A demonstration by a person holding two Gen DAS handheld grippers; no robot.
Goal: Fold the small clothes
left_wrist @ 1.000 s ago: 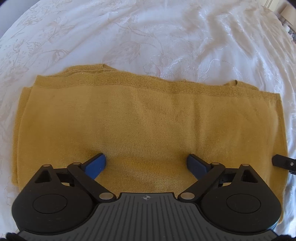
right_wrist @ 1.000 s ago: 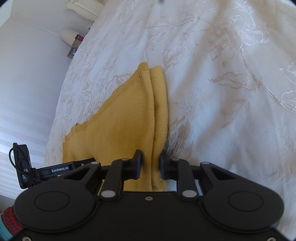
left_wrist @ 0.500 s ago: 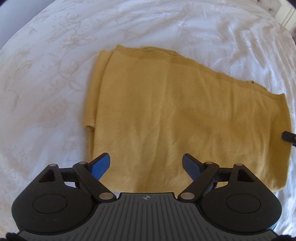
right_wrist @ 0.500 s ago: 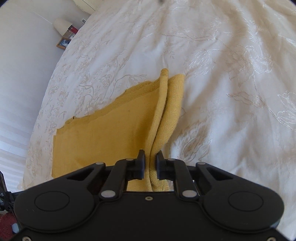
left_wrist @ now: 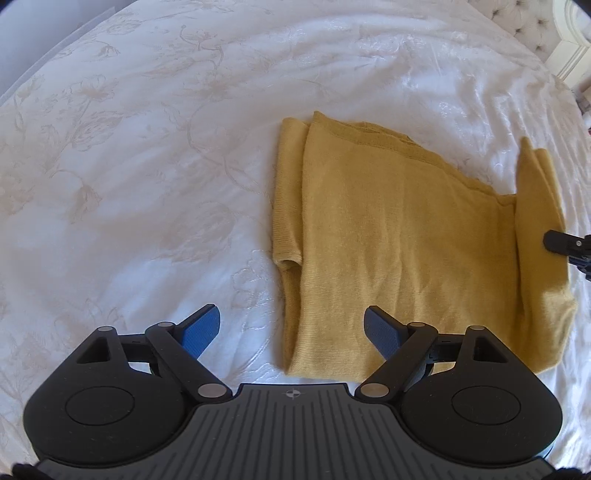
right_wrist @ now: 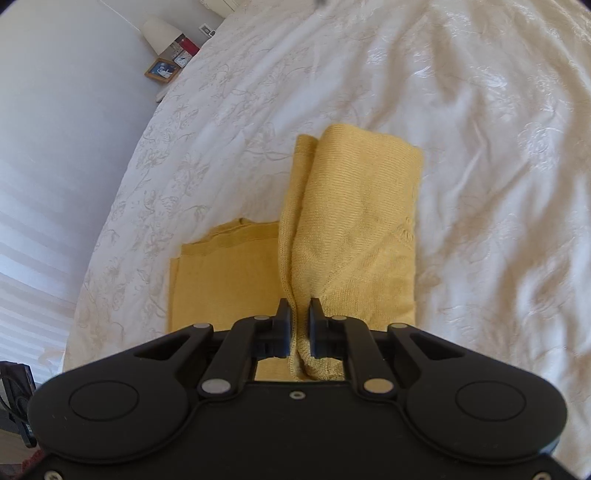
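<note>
A mustard-yellow knit garment (left_wrist: 391, 236) lies folded on the white bedspread (left_wrist: 147, 192). My left gripper (left_wrist: 291, 332) is open and empty, above the garment's near left corner. My right gripper (right_wrist: 300, 317) is shut on the garment's right edge (right_wrist: 354, 229) and lifts it, so that side stands up and curls over the flat part (right_wrist: 225, 277). The right gripper's fingertip also shows at the right edge of the left wrist view (left_wrist: 561, 240), at the raised flap (left_wrist: 539, 206).
The bed's left edge (right_wrist: 122, 184) drops off toward a wall. A bedside stand (right_wrist: 173, 55) with a lamp and picture frames sits beyond it. A tufted headboard (left_wrist: 535, 26) lies at the far right.
My left gripper slid left off the garment's middle and backed away. My right gripper closed on the right edge and raised it, folding it over toward the left.
</note>
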